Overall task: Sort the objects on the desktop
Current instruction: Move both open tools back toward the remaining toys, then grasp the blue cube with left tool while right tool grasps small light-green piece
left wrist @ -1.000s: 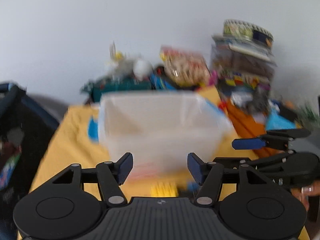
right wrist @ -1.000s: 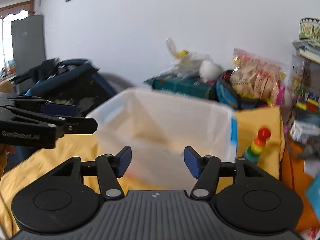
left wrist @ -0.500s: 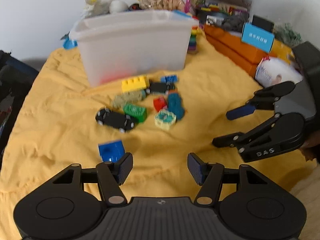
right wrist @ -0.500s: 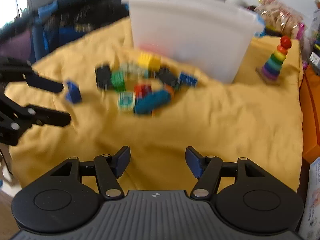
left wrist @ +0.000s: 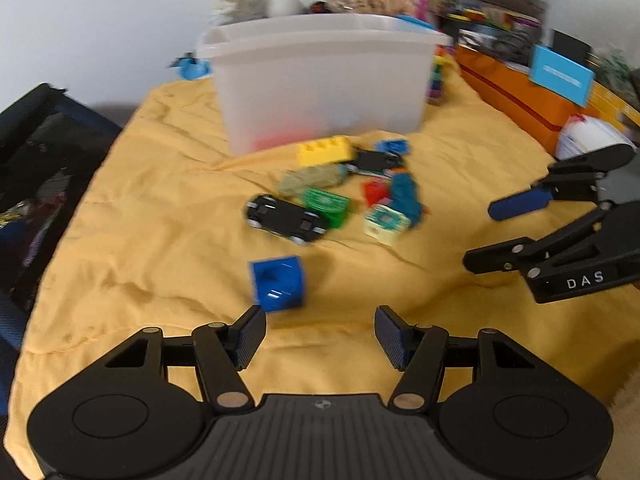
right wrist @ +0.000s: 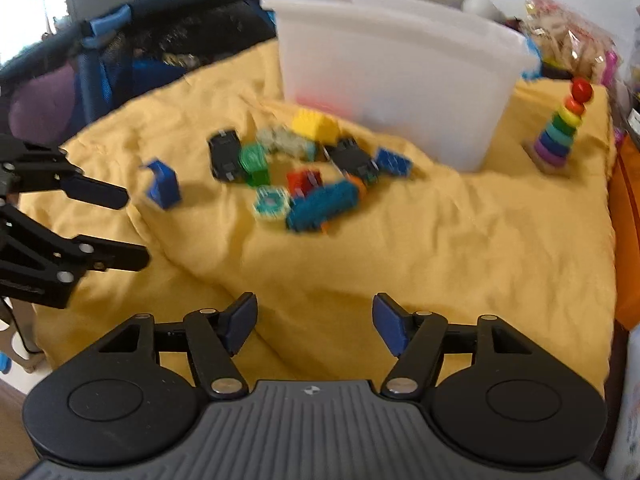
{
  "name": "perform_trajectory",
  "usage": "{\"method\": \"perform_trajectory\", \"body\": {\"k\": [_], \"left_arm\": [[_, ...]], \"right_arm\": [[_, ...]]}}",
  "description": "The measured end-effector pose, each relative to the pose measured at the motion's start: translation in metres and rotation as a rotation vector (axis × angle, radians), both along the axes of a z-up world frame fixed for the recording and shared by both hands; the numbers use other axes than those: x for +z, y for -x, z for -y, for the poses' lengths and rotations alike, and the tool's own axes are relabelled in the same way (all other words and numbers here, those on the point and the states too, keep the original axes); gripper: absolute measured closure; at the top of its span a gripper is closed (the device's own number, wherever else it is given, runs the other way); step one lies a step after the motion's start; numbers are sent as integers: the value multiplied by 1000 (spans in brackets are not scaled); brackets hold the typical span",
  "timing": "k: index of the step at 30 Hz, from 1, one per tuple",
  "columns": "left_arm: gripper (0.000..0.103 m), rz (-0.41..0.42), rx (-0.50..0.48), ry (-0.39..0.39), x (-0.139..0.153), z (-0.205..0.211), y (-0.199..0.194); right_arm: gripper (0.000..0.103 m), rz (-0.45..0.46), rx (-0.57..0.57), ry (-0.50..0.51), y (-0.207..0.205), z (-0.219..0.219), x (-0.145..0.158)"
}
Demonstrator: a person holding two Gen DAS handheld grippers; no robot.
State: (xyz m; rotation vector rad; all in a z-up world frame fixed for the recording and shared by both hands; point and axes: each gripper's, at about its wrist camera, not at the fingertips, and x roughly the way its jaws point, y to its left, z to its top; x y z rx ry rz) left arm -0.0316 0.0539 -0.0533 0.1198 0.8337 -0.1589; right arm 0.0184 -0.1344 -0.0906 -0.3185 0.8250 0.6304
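Observation:
A heap of toy pieces lies on the yellow cloth [left wrist: 132, 240] in front of a translucent plastic bin [left wrist: 320, 80]: a yellow brick [left wrist: 324, 151], a black toy car [left wrist: 286, 219], a green brick [left wrist: 326, 203], a red piece [left wrist: 374, 191], a teal piece [left wrist: 406, 196]. A blue cube [left wrist: 278, 282] sits apart, just ahead of my left gripper [left wrist: 320, 334], which is open and empty. My right gripper [right wrist: 314, 322] is open and empty over bare cloth, short of the heap [right wrist: 304, 176]. Each gripper shows in the other's view: the right gripper [left wrist: 520, 232] and the left gripper [right wrist: 108, 224].
A rainbow ring stacker [right wrist: 560, 136] stands right of the bin [right wrist: 392, 80]. Orange boxes [left wrist: 516, 92] and a blue card [left wrist: 560, 74] line the right side. A dark mesh playpen [right wrist: 160, 48] borders the left. Bags and toys are piled against the wall behind the bin.
Both grippers dropped and tipped downward, from facing the bin and the wall to looking down on the cloth and toy heap. Both stayed open. Since half a second ago they have barely shifted.

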Motion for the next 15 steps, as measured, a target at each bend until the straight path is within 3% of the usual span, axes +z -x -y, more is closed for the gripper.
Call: {"method": "perform_trajectory", "body": {"k": [3,9,13,14,15], "left_arm": [[39,-5,38,18,2,-10,-9],[39,-13,33,19,-1,-17,-21],[39,-22,3,19,-7,-15,-27],[39,-22,0,18,-9,-15,-30],[39,-29,-1,18,-11,-15,-32]], "right_arm": [[57,14,42,-4,-6,-15,4],[59,75,147,-11,-20,-57,11],[60,32,128,40,-38,-77,-5],[62,43,121,51,-40,-78,-8],[70,40,125,62,-41,-80,-9]]}}
